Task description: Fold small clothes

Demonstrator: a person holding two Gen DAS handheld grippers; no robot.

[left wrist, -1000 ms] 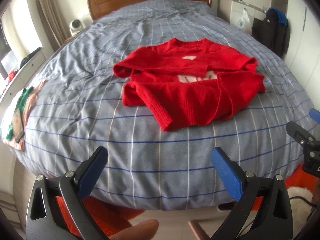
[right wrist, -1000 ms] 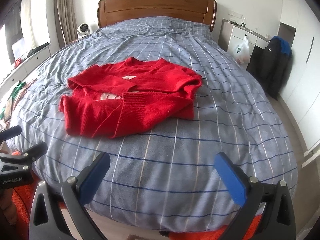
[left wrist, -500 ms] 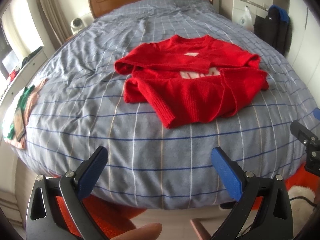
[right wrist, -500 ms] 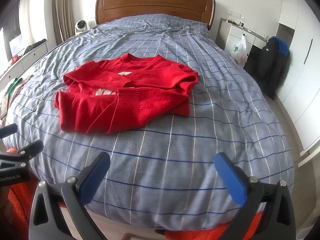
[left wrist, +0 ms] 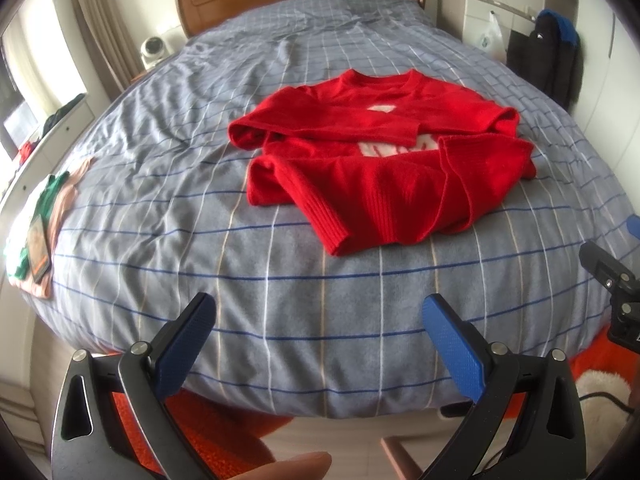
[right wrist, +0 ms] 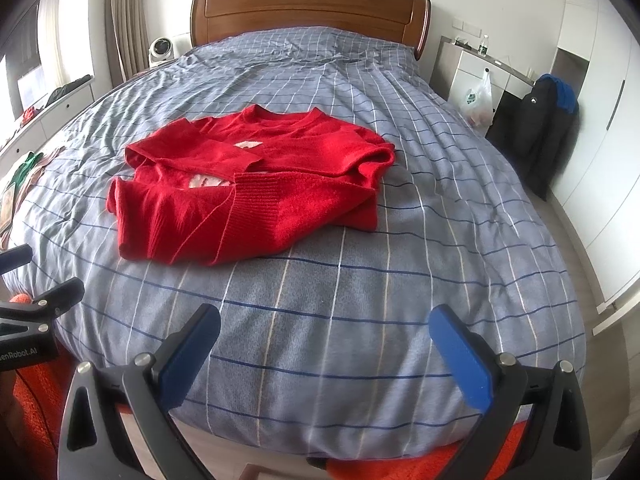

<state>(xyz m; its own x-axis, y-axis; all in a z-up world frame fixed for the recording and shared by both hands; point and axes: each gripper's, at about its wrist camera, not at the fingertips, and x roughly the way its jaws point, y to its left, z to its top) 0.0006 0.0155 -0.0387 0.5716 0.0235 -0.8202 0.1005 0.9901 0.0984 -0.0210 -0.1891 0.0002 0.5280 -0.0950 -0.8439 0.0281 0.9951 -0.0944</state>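
Note:
A red knit sweater (left wrist: 380, 164) lies on the grey checked bed (left wrist: 200, 240), sleeves folded across the chest and the hem folded up. It also shows in the right wrist view (right wrist: 256, 188), left of centre. My left gripper (left wrist: 320, 332) is open and empty at the bed's near edge, well short of the sweater. My right gripper (right wrist: 324, 340) is open and empty, also at the near edge, apart from the sweater. The right gripper's body shows at the right edge of the left wrist view (left wrist: 612, 280).
Folded clothes and a card (left wrist: 40, 228) lie at the bed's left edge. A wooden headboard (right wrist: 308, 8) stands at the far end. A white cabinet with a plastic bag (right wrist: 476, 96) and a dark jacket (right wrist: 548, 128) stand to the right. An orange rug (right wrist: 36, 412) lies below.
Both grippers have drifted a little towards the bed, so the sweater sits slightly lower and nearer in both views. Both stay open; the sweater has not moved.

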